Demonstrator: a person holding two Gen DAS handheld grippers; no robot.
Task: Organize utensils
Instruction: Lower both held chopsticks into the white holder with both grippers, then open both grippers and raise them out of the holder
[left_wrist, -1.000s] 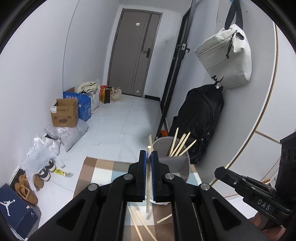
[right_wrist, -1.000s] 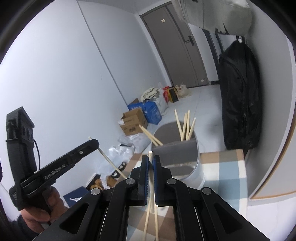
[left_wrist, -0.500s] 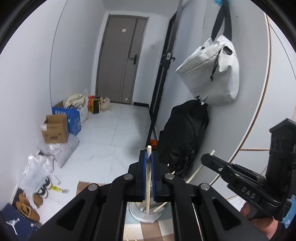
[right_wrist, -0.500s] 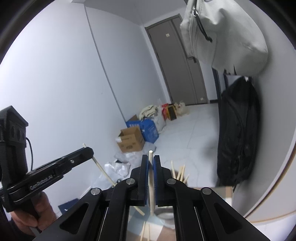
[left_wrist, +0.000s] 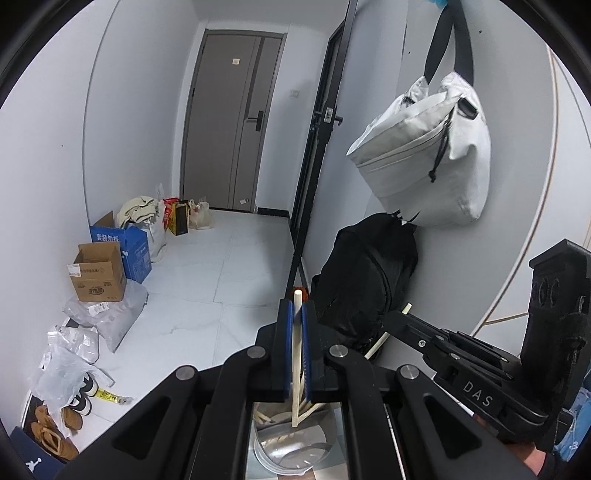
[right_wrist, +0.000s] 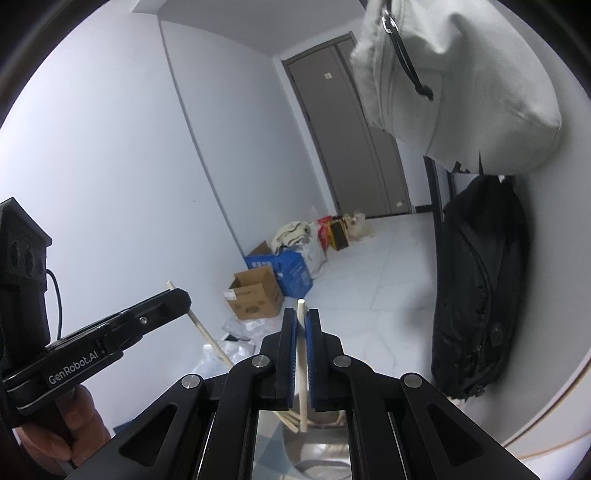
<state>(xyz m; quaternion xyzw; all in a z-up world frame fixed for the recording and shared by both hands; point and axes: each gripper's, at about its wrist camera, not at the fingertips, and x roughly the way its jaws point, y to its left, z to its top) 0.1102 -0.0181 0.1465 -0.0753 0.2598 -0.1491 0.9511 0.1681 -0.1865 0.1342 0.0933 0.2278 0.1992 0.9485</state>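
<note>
My left gripper (left_wrist: 295, 314) is shut on a pale wooden chopstick (left_wrist: 296, 354) held upright, its lower end over the metal utensil cup (left_wrist: 291, 450). The cup holds several chopsticks (left_wrist: 273, 419). My right gripper (right_wrist: 302, 325) is shut on another chopstick (right_wrist: 302, 365), its lower end at the same cup (right_wrist: 321, 454). The right gripper also shows in the left wrist view (left_wrist: 395, 319), holding its chopstick (left_wrist: 376, 345). The left gripper shows in the right wrist view (right_wrist: 181, 299) with its chopstick (right_wrist: 207, 336).
A black backpack (left_wrist: 365, 280) leans on the right wall under a hanging white bag (left_wrist: 424, 155). Cardboard boxes (left_wrist: 99, 273), plastic bags (left_wrist: 99, 317) and shoes (left_wrist: 51, 428) lie along the left wall. A checked cloth (right_wrist: 269, 454) lies under the cup.
Both grippers rose and tilted up over the cup, each still holding its chopstick. The cup has dropped to the bottom of both views, and the table's loose chopsticks are out of sight.
</note>
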